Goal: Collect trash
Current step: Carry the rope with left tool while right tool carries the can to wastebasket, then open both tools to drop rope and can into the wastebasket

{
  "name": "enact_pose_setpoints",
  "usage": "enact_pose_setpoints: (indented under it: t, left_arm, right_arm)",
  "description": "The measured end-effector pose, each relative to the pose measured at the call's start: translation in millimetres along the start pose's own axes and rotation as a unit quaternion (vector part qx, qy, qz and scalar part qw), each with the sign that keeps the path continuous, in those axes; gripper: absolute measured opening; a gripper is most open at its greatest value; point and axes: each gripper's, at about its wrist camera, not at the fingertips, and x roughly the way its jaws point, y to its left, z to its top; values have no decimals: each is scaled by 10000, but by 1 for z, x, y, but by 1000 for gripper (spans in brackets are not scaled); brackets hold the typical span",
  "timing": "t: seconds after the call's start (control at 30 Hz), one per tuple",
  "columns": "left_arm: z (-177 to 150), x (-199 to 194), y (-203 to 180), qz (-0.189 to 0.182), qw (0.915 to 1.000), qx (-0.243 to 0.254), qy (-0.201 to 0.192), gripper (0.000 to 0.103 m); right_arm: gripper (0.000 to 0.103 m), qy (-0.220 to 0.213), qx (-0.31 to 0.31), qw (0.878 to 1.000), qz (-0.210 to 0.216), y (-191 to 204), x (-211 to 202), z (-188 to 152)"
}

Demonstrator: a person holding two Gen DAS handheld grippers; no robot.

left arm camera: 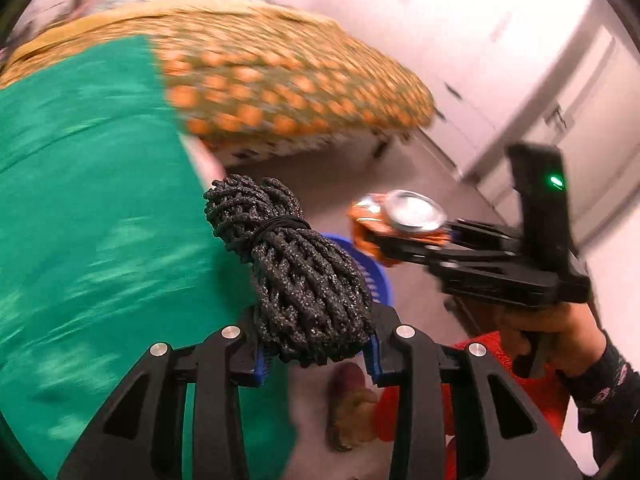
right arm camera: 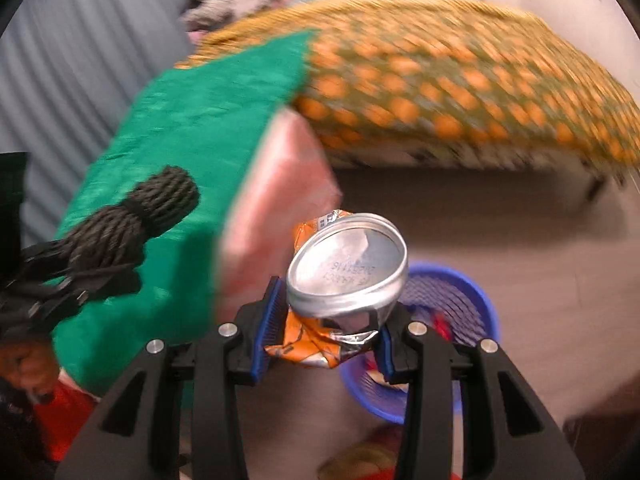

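Observation:
My left gripper point(left arm camera: 316, 354) is shut on a bundle of dark braided rope point(left arm camera: 296, 264) tied with a black band, held in the air beside a green cloth surface point(left arm camera: 80, 208). My right gripper point(right arm camera: 324, 344) is shut on a crushed orange drink can point(right arm camera: 344, 276), silver base toward the camera, held above and just left of a blue mesh basket point(right arm camera: 476, 300). In the left wrist view the right gripper point(left arm camera: 384, 242) holds the can point(left arm camera: 400, 216) to the right, and the basket point(left arm camera: 372, 268) shows partly behind the rope. The right wrist view shows the rope point(right arm camera: 132, 216) at left.
A bed with an orange-dotted cover point(right arm camera: 460, 80) stands behind. White cabinet doors point(left arm camera: 552, 80) line the right wall. The floor point(right arm camera: 520, 216) is grey. Red cloth point(left arm camera: 532, 392) and a person's foot point(left arm camera: 352, 408) are below the grippers. Both views are motion-blurred.

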Motion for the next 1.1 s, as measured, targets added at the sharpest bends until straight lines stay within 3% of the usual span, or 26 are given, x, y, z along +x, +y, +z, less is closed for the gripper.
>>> enact_pose_setpoints:
  t: [0.13, 0.3, 0.33, 0.37, 0.4, 0.47, 0.53, 0.7, 0.87, 0.97, 1.1]
  left_arm:
    - [8, 76, -34, -28, 9985, 59, 543, 36]
    - [9, 142, -40, 173, 9964, 100, 822, 42]
    - [10, 153, -39, 194, 9964, 45, 824, 47]
    - [9, 160, -37, 176, 9965, 5, 823, 56]
    - [10, 168, -36, 146, 9965, -27, 822, 61]
    - [9, 182, -32, 181, 9964, -74, 825, 73]
    - [11, 191, -34, 255, 9962, -94, 825, 74]
    - [13, 176, -53, 385, 9980, 159, 467, 83]
    - [8, 130, -80, 765, 9956, 544, -68, 98]
    - [2, 106, -92, 882, 9935, 663, -276, 98]
    - [-7, 79, -107, 1435, 9834, 879, -685, 98]
  right_arm:
    - [40, 224, 638, 9976, -148, -59, 21, -9]
    - [43, 410, 1271, 9910, -111, -107, 44, -16]
    - [48, 442, 1402, 9891, -72, -116, 48, -19]
    - [72, 441, 1496, 9877, -72, -121, 50, -20]
    - [81, 404, 1610, 9861, -75, -126, 49, -23]
    - [81, 318, 1777, 9836, -64, -133, 41, -26]
    - [84, 159, 1821, 9830, -156, -138, 33, -23]
    - [96, -256, 2050, 9777, -366, -141, 1, -29]
    - [99, -376, 2256, 9712, -675, -132, -25, -40]
    - [99, -543, 2035, 9730, -940, -116, -45, -49]
    - [99, -976, 1671, 9734, -1228, -84, -76, -70]
